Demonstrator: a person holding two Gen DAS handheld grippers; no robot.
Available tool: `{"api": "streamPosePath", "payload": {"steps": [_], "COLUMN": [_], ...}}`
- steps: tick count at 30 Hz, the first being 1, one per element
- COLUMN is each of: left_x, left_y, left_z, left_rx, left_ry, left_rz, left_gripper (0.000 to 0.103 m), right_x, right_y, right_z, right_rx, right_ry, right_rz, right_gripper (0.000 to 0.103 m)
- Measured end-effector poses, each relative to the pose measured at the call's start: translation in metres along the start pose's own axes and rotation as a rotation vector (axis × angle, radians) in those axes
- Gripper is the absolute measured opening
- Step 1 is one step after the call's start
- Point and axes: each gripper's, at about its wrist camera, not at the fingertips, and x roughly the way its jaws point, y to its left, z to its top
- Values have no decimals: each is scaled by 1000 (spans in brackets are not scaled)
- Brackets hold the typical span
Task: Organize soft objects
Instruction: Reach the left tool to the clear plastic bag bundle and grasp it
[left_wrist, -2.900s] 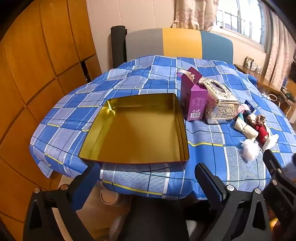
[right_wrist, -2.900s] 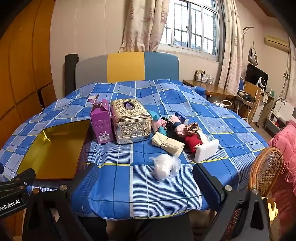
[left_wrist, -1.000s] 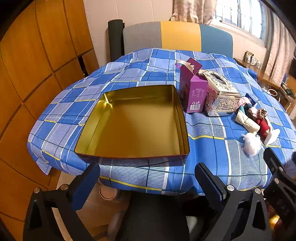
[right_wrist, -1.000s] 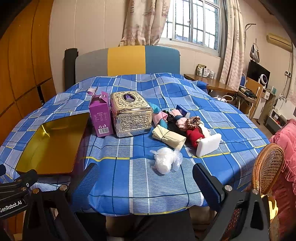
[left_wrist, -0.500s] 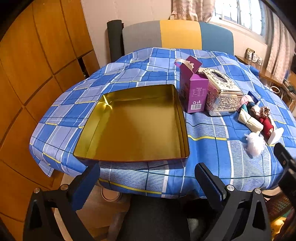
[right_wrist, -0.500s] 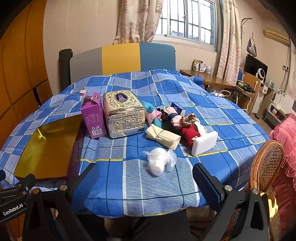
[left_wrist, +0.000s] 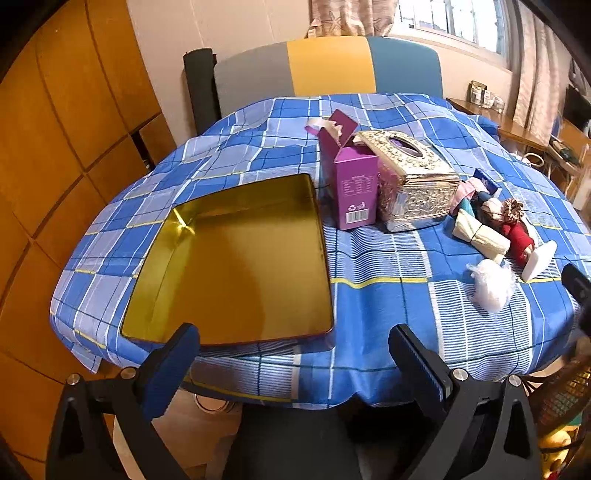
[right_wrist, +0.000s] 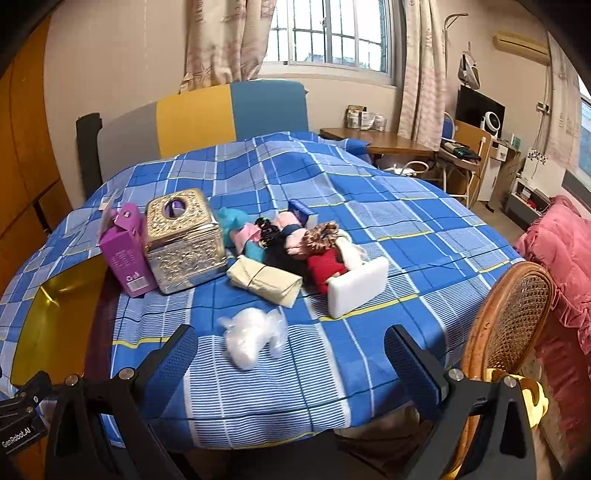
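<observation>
Table under a blue checked cloth. At its left end, a shallow gold tin tray, nothing in it, near edge close to the table's front. The left gripper hovers just short of that edge, fingers spread wide, holding nothing.

Right of the tray, a purple carton with its flap up, touching an ornate gold tissue box.

Next along, the heap of soft things: teal, pink, black and red cloth bundled together. A cream roll tied with a band lies at its front, a white sponge block at its right edge.

Apart from the heap, nearer the table's front, a crumpled clear bag. The right gripper hangs over the front edge just before it, fingers wide apart, gripping nothing.

Far right, a wicker chair back.
</observation>
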Motion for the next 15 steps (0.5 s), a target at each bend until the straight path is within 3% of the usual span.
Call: {"api": "streamPosePath", "payload": {"steps": [4, 8, 12, 15], "left_x": [1, 6, 25, 45], "left_y": [-23, -49, -85, -109], "left_z": [10, 15, 20, 28], "left_rx": [44, 110, 183, 177], "left_ry": [-37, -83, -40, 36], "left_rz": [-33, -190, -345, -451], "left_gripper": [103, 103, 103, 103], "right_x": [3, 4, 8, 11], "right_y": [-2, -24, -59, -76], "right_z": [2, 11, 22, 28], "right_rx": [-15, 10, 72, 94], "right_ry": [1, -23, -38, -50], "right_rz": [-9, -60, -86, -90], "right_gripper": [103, 103, 103, 103]}}
